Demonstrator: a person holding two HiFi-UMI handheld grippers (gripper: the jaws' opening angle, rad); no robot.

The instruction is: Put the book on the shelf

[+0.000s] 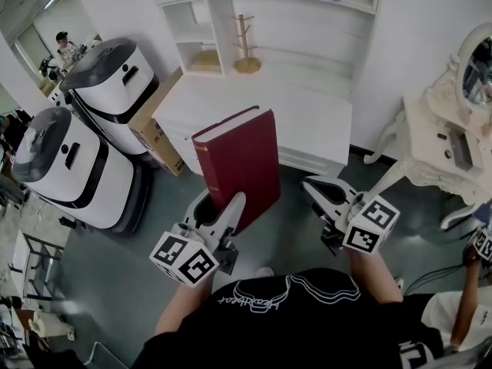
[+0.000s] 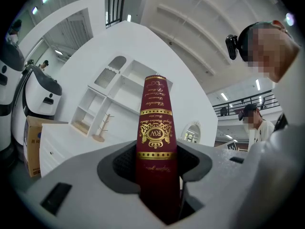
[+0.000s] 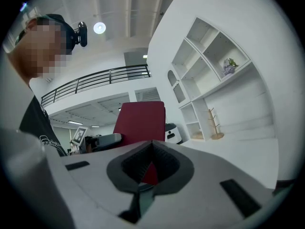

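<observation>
Left hand-held gripper [image 1: 220,206] on book [image 1: 244,160] before white counter [image 1: 304,118]

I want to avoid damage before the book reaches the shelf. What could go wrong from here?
1. Only the left gripper holds the tall red book, low on its spine, so it may tilt or slip; the right gripper is empty.
2. The wooden mug stand stands next to the shelf; the book could knock it.

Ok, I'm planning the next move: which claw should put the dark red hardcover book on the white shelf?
Left. The left claw grips the dark red hardcover book upright, facing the white shelf; the right claw is shut, empty, alongside.
</observation>
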